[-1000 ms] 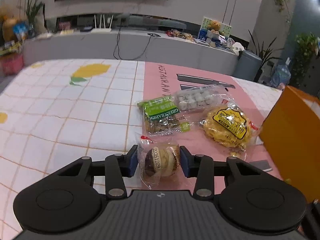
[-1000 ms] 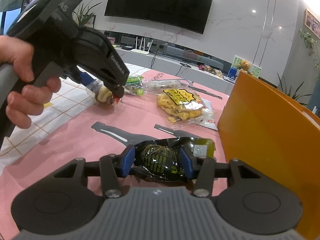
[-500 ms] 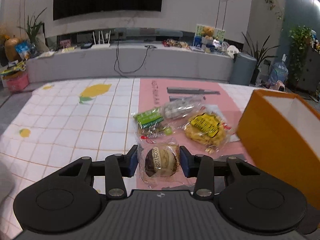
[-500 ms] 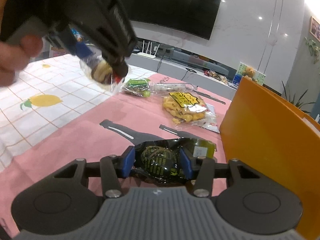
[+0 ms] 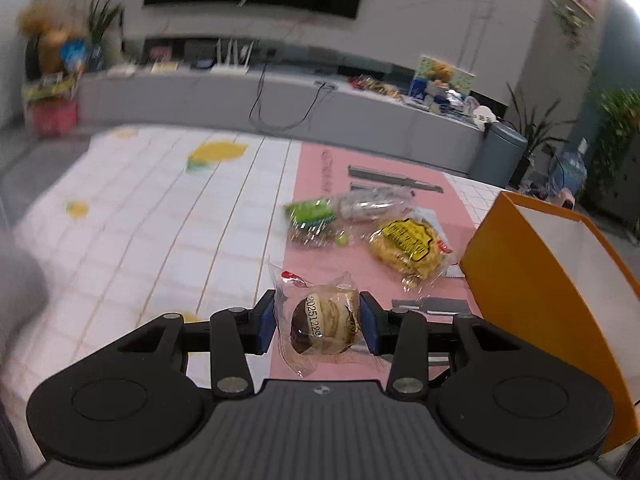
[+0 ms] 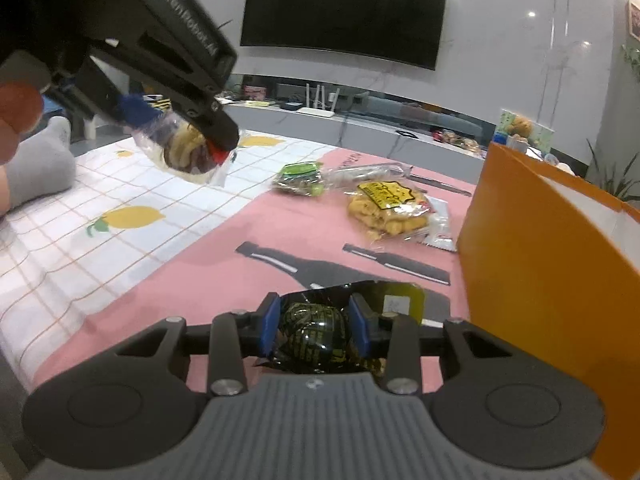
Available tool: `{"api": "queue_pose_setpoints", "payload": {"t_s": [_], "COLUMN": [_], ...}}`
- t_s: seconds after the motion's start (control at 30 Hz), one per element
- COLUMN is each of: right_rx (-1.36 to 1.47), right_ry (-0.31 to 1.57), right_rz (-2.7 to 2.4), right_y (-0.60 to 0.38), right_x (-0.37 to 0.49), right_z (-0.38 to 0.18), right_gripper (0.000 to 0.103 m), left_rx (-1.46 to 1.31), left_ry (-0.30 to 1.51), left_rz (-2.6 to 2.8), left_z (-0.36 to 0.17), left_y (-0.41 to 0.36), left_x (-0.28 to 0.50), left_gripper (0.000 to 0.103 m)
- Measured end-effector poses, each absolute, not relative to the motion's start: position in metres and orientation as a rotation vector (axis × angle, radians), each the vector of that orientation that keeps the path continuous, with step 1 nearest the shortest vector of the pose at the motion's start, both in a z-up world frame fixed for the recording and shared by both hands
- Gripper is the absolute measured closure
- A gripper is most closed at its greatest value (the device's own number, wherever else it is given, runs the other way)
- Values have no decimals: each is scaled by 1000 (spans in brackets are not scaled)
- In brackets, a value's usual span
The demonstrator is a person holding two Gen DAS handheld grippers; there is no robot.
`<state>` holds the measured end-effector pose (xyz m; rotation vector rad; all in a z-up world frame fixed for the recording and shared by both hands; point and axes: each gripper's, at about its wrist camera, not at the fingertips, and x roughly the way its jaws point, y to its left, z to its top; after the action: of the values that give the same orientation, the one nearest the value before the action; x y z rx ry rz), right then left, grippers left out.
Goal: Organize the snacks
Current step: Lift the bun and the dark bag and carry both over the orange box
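Beside orange box [image 6: 540, 264] | left gripper [image 5: 318, 324] holds wrapped bun [image 5: 326, 326] | right gripper [image 6: 314, 322] holds dark packet [image 6: 316, 330] | lift both clear of rim before release

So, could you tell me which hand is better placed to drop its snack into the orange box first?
Probably the right gripper: its black wrapped snack is beside the orange box.

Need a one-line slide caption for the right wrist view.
Right hand-held gripper clamps a black snack pack beside the orange box; the left hand-held gripper carries a wrapped pastry.
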<state>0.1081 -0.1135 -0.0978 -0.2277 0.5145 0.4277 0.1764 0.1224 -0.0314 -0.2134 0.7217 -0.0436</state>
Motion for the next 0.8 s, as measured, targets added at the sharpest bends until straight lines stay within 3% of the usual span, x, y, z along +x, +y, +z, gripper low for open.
{"api": "queue_pose_setpoints", "payload": {"t_s": [0.03,0.1,0.17,0.33,0.5,0.8], "right_rx": [-222,-195,-193,-226,-193,-130], "right_ry": [513,547,552,576,567,529], "right_rz": [436,450,448,438,442,440], "right_y": [-114,-116,-115,-108,-113,-124], "right_x": [108,113,116,123,122,108], "right_z": [-97,-98,-99,-106,-107,-100], "right_gripper": [65,45,36,34,49,52], "left_rx": [-239,-277,-284,-269,-279,-292], "left_ry": [729,738,741,741,761,754], "left_rz": [-45,-43,-41,-38,-28,-24], "left_z": [-33,-37,-40,-46,-51,-45], "left_y": [127,136,139,139,140,139], "left_x": [178,179,179,180,181,177], "left_gripper": [55,55,55,55,55,55]}}
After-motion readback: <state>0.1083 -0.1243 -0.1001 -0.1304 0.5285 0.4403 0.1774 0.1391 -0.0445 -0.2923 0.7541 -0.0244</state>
